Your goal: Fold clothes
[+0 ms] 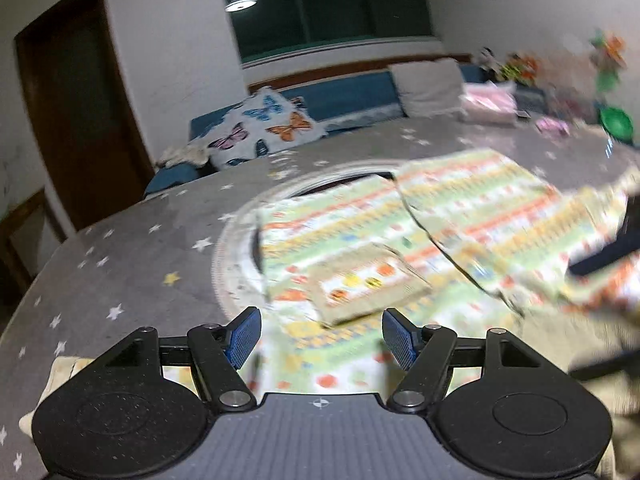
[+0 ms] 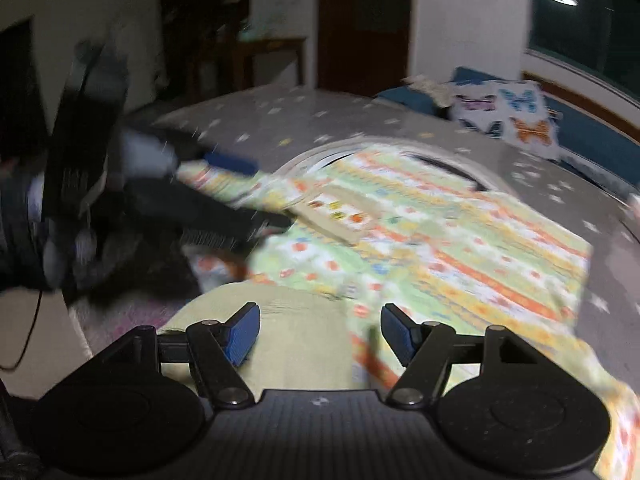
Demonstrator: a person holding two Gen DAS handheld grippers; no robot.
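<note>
- While the green-and-orange patterned cotton garment (image 1: 400,216) lies spread on the grey star-print worktop (image 1: 120,264), both grippers hover, fingers apart, empty.
- Left gripper (image 1: 320,336), right gripper (image 2: 320,334): likely between folds; next, grasp an edge.

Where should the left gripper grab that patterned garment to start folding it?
Take the patterned garment by its left side edge, over the ring in the star-print cover. That edge lies free and flat. The left gripper is open, so slide one finger under from the left.

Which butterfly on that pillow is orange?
The one at the pillow's lower right corner in the left wrist view, the orange butterfly. The one above it is blue; the one to its left is pinkish purple.
</note>
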